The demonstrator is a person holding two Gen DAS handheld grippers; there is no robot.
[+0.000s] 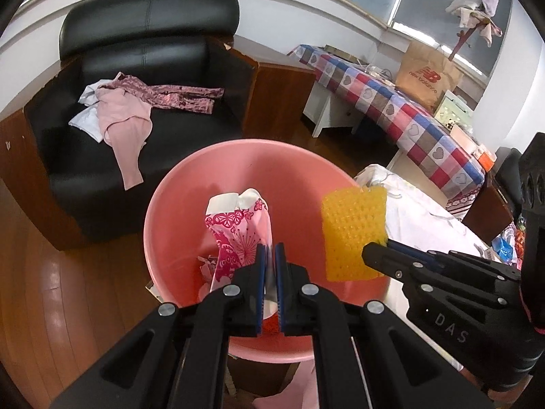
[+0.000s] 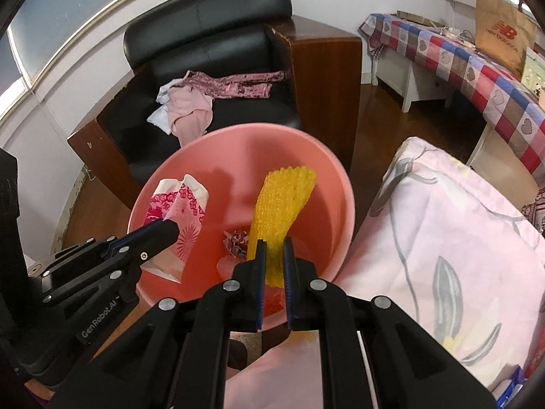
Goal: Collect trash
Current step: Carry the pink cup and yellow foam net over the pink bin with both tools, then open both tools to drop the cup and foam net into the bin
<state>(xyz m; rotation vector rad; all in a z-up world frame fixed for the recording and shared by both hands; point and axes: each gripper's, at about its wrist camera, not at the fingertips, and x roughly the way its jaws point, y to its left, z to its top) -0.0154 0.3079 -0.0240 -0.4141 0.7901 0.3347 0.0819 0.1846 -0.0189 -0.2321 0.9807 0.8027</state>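
Pink-and-white floral-printed paper wrapper [image 1: 238, 228] pinched in the nearly closed left claw [image 1: 270, 255]; yellow foam mesh sleeve [image 2: 276, 211] pinched likewise in the right claw [image 2: 272, 255]. Both hang over the round pink plastic bin [image 2: 340, 177] directly ahead. Step: drop-off. Next: part both claws' jaws over the bin.

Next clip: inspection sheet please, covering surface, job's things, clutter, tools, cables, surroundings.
Surface: wooden floor.
Job's things: pink bin; patterned pink wrapper and yellow foam net held over it; crumpled scrap inside.
Clutter: clothes on black armchair.
Tools: left tool shut on the wrapper; right tool shut on the net.
Cables: nothing seen.
Surroundings: checked tablecloth, paper bag, floral bedding.
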